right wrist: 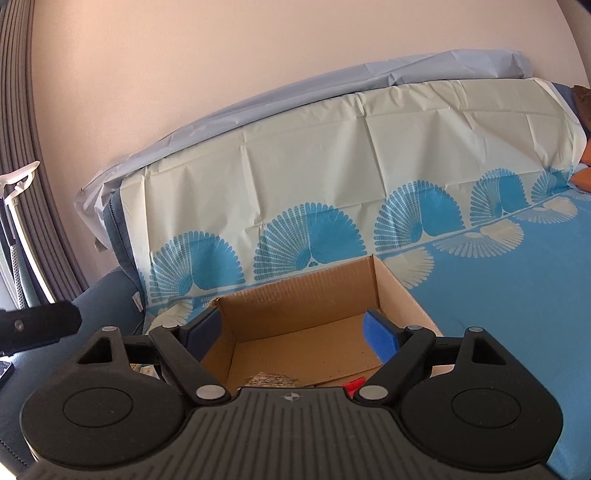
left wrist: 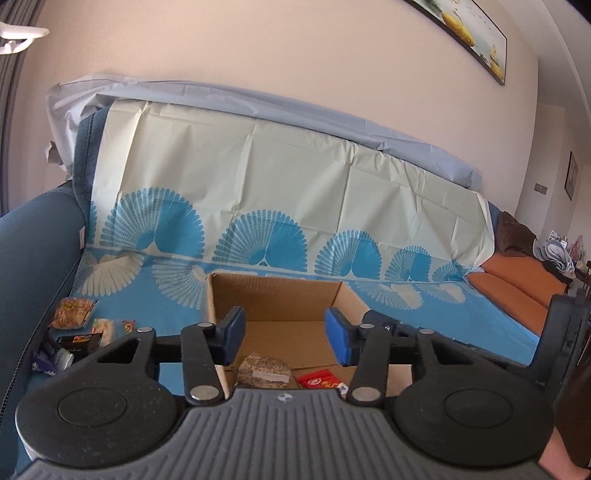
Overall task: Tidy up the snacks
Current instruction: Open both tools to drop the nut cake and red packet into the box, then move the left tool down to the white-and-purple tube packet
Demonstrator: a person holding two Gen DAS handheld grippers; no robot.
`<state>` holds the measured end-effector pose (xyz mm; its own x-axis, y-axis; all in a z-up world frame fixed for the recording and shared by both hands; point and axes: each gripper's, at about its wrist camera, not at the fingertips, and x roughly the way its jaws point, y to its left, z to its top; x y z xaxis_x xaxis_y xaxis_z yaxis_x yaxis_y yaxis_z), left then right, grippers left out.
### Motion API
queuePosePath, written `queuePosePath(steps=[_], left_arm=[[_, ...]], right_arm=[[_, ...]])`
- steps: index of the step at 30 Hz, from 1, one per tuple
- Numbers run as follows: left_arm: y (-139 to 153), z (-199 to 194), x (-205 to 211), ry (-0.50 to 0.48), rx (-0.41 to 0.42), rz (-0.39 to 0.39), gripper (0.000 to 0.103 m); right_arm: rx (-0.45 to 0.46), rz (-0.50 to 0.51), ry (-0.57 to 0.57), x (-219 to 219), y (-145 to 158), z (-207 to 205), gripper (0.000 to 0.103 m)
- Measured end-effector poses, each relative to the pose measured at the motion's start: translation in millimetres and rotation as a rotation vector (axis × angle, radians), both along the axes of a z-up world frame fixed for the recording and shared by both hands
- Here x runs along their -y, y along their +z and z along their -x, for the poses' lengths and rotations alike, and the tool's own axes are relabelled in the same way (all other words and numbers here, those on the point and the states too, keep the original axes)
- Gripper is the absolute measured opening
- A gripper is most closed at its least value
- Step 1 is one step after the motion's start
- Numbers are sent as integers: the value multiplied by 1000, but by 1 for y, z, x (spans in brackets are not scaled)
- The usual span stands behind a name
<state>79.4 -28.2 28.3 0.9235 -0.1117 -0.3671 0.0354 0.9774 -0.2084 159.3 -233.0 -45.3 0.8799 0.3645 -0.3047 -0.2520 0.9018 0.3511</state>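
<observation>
**Two empty grippers over the snack box**

In the left wrist view, the left gripper (left wrist: pixel 284 334) sits low in the middle of the frame. Its blue pads (left wrist: pixel 338 334) are partly spread, and nothing is between them. Just below the pads, in the near part of the cardboard box (left wrist: pixel 273 295), lie a brown grainy snack pack (left wrist: pixel 263 371) and a red snack bar (left wrist: pixel 319 378). They lie side by side, the brown one on the left. Neither one touches the pads.

In the right wrist view, the right gripper (right wrist: pixel 295 334) is also low in the middle. Its jaws are spread wide and hold nothing. The same box (right wrist: pixel 295 295) opens up between and behind the pads. Only the top of the brown pack (right wrist: pixel 271 378) and a tiny red corner (right wrist: pixel 354 386) peek over the gripper body.

Only the left view shows more snacks (left wrist: pixel 79 325) lying in a little pile outside the box, at the lower left of the frame, on the blue cloth (left wrist: pixel 166 306). It also shows an orange cushion (left wrist: pixel 517 284) at the right and a picture frame (left wrist: pixel 465 33) at the upper right.

Only the right view shows grey curtains (right wrist: pixel 33 166) along the left edge. Farther back in both views, the cloth with blue fans climbs up the sofa back, and behind that is the pale wall (right wrist: pixel 184 74).
</observation>
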Motion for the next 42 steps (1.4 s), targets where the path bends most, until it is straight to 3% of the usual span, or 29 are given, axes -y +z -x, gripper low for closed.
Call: queuePosePath(steps=[6,10,13,18,22,23,25,26,28,29,31,35,38,42], left_arm=[[-31,19,-43,61,-73,11,44],[-38,17,-75,96,-91,24,44],[-35,1,-111,155,-92,82,44],[-43,-38,-174,275,-142,228,44],[-81,-56,-212,367,-210,380,46],[-96,-56,-220,408,-236,429,46],[-120,-56,-242,456,-288,638,47],[-127,-52,-249,483,-260,705,50],[-139,-47,-260,568,-247,792,69],[-144,-49,-264,613,-267,811,71],[-152,-55,-270,661,-283,825,71],[-165,-72,-273,732,-327,762,80],[-179,-74,-280,793,-362,807,82],[-178,-79,-278,791,-322,790,84]], right_arm=[[-5,8,21,-22,2,9,80],[-11,7,36,-35,4,10,66],[-11,-6,62,-44,5,11,52],[0,3,107,-61,9,13,46],[-5,12,134,-73,10,14,48],[-8,13,141,-75,10,13,48],[-10,21,152,-81,10,13,48],[-12,29,159,-84,9,12,48],[-20,45,176,-91,7,10,48],[-23,52,183,-94,7,8,48],[-31,63,196,-100,5,4,48],[-56,66,205,-109,3,-3,48],[-71,64,216,-115,1,-6,48],[-85,68,245,-125,1,-10,48]])
